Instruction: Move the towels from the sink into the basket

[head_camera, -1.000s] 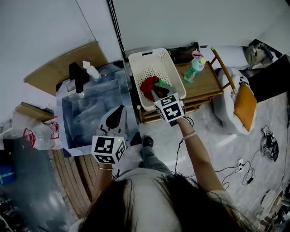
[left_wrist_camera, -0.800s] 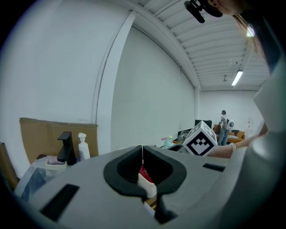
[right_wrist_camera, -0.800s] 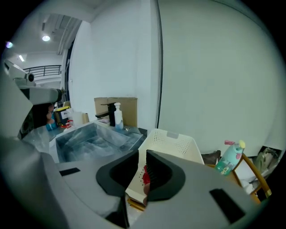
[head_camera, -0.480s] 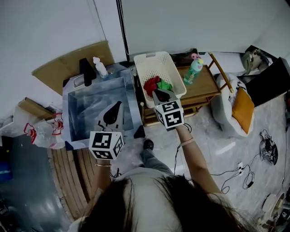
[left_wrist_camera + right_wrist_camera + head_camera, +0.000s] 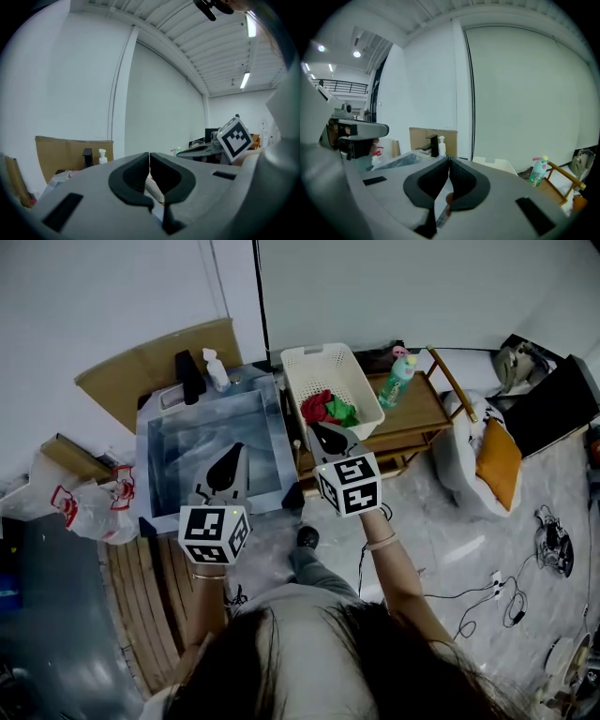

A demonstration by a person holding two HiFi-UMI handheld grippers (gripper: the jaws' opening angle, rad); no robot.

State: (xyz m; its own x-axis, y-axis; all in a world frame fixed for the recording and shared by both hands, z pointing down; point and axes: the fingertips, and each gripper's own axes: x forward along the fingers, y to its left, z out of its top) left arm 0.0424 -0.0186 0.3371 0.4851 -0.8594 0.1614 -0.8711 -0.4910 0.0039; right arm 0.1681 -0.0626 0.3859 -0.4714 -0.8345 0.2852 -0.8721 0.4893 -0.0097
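Observation:
A white basket (image 5: 314, 354) stands on a wooden rack, and a red towel (image 5: 317, 407) and a green towel (image 5: 343, 412) lie in it. The metal sink (image 5: 202, 442) to its left shows only bare basin. My right gripper (image 5: 315, 430) hangs just short of the basket's near rim; its jaws have just been closing, with nothing between them. In the right gripper view my right gripper (image 5: 449, 161) has its pads together. My left gripper (image 5: 232, 450) hovers over the sink's near right part. In the left gripper view my left gripper (image 5: 149, 157) is shut and empty.
A black faucet (image 5: 187, 376) and a soap bottle (image 5: 217, 369) stand at the sink's far edge. A green bottle (image 5: 398, 381) is on the wooden rack (image 5: 427, 413). Cardboard (image 5: 150, 367) leans behind the sink, a plastic bag (image 5: 89, 512) lies left, and an orange cushion (image 5: 492, 451) right.
The right gripper has pulled back from over the towels in the basket towards me, and its jaws have shut. The left gripper has drawn back a little over the sink.

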